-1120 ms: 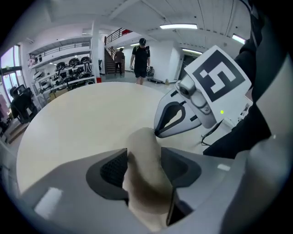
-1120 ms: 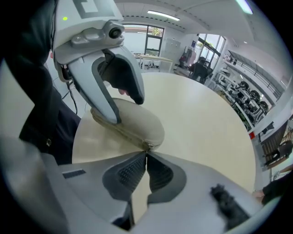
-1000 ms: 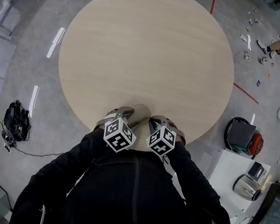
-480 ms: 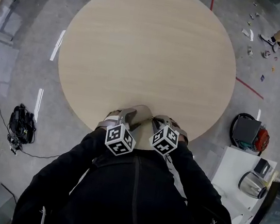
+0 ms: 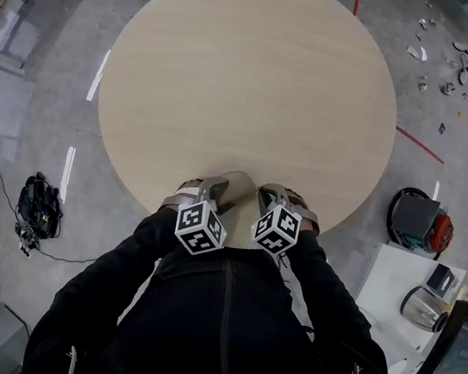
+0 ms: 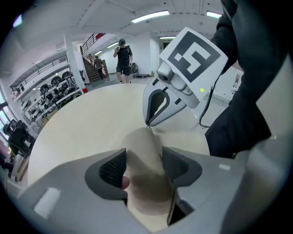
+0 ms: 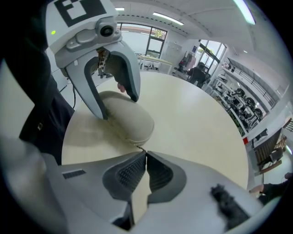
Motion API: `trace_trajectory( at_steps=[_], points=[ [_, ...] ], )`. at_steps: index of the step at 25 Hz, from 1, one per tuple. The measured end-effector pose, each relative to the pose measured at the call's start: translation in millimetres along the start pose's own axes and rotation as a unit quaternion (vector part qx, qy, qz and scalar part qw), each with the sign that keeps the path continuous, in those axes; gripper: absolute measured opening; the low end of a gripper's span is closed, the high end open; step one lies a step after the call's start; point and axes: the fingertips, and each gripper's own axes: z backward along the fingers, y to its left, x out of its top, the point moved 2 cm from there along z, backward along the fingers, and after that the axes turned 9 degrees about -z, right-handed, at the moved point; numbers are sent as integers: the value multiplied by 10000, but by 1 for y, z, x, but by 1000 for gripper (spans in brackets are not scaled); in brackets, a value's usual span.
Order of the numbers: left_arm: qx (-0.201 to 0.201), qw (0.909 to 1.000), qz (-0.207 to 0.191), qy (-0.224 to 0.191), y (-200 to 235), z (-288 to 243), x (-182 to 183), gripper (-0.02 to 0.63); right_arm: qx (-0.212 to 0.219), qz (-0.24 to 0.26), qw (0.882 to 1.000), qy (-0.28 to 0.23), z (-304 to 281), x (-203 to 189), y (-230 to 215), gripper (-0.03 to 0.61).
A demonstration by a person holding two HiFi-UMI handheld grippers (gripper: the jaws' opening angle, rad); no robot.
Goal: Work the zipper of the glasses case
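A beige glasses case (image 5: 236, 189) lies at the near edge of the round table (image 5: 250, 80), right in front of the person. My left gripper (image 5: 212, 192) straddles it, and its pads (image 6: 176, 164) press on both sides of the case (image 6: 144, 178). My right gripper (image 5: 269, 199) is on the case's right. Its jaws are shut on the small metal zipper pull (image 7: 139, 147) at the end of the case (image 7: 126, 116). In the right gripper view the left gripper (image 7: 119, 107) arches over the case. The right gripper's tips (image 6: 148, 123) touch the far end of the case in the left gripper view.
The case sits close to the table's near rim, against the person's dark jacket (image 5: 213, 327). On the floor are a black bundle of cables (image 5: 37, 206) at the left and a white cabinet with a kettle (image 5: 423, 308) at the right. People stand far off (image 6: 122, 55).
The left gripper has rolled slightly about the case. Both grippers stay at the near edge of the table, and the right has barely shifted.
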Motion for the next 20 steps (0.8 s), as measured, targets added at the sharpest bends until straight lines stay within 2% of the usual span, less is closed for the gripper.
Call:
trace_trajectory(
  at_steps=[11, 15, 17, 18, 20],
  points=[
    [38, 9995, -284, 99, -4, -1, 2, 255, -3, -499, 9987, 101, -17, 4, -19, 10],
    [121, 9993, 317, 126, 4, 6, 6, 257, 164, -1186, 9928, -23, -6, 5, -14, 8],
    [173, 9990, 399, 118, 6, 4, 12, 309, 348, -1539, 9874, -96, 2, 5, -9, 8],
    [194, 9993, 282, 180, 6, 1, 14, 353, 450, -1629, 9855, -128, 6, 5, -3, 8],
    [185, 9990, -68, 406, 4, -7, 10, 401, 662, -1636, 9841, -195, 12, 7, 12, 8]
  ],
)
